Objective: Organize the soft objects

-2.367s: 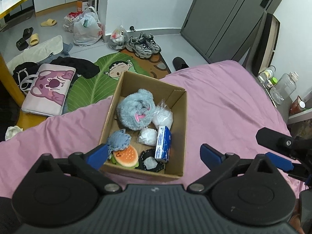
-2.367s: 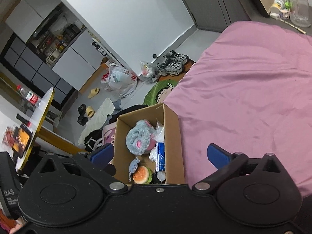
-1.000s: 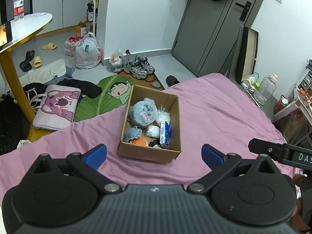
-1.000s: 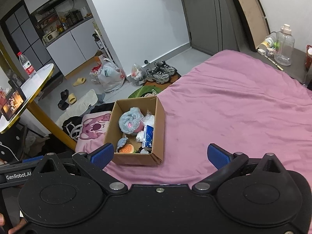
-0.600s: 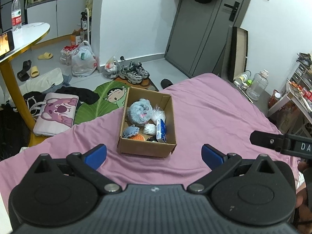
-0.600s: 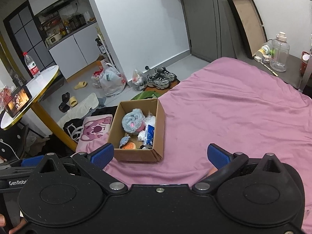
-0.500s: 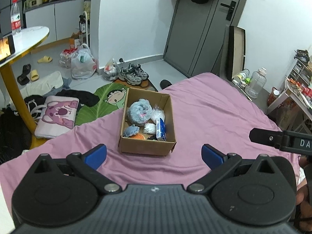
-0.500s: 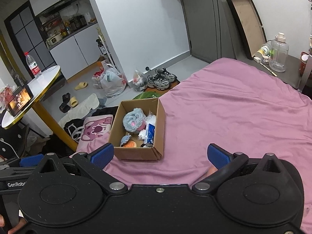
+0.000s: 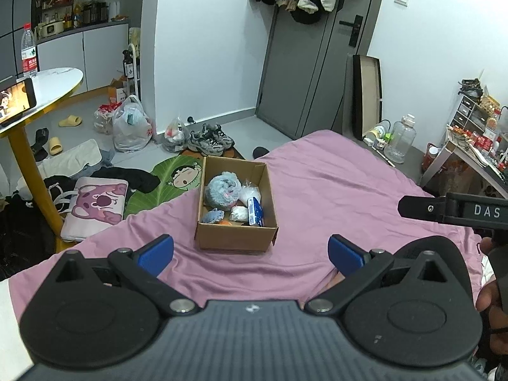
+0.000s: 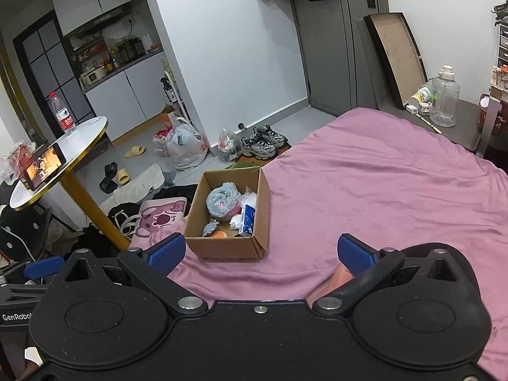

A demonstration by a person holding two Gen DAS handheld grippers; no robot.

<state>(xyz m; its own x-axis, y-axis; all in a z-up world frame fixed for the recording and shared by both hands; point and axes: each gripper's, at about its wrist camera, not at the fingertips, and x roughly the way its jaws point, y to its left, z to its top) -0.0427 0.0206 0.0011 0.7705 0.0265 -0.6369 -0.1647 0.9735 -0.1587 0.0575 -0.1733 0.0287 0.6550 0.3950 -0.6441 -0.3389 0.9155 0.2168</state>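
An open cardboard box (image 9: 235,238) (image 10: 228,247) sits on the pink bed sheet (image 9: 333,190) (image 10: 365,184) near its left edge. Inside lie a fluffy blue plush (image 9: 221,190) (image 10: 222,201), a small blue-grey soft toy (image 9: 213,216), an orange burger-like toy (image 10: 219,234), white plastic-wrapped soft pieces (image 9: 239,213) and a blue tissue pack (image 9: 255,211) (image 10: 247,219). My left gripper (image 9: 250,252) hangs open, well back from the box, with nothing between its fingers. My right gripper (image 10: 259,252) is open and empty too, held back above the sheet.
The right gripper's black body (image 9: 451,211) reaches in at the left wrist view's right edge. Left of the bed: a round table with a yellow leg (image 10: 79,197), a pink bear cushion (image 9: 95,206), a leaf mat (image 9: 162,181), bags and shoes (image 9: 209,139). A water jug (image 10: 444,101) stands at the far right.
Both grippers have pulled back and up from the box, which now looks smaller and farther off. The box's contents have not changed. Both stay open.
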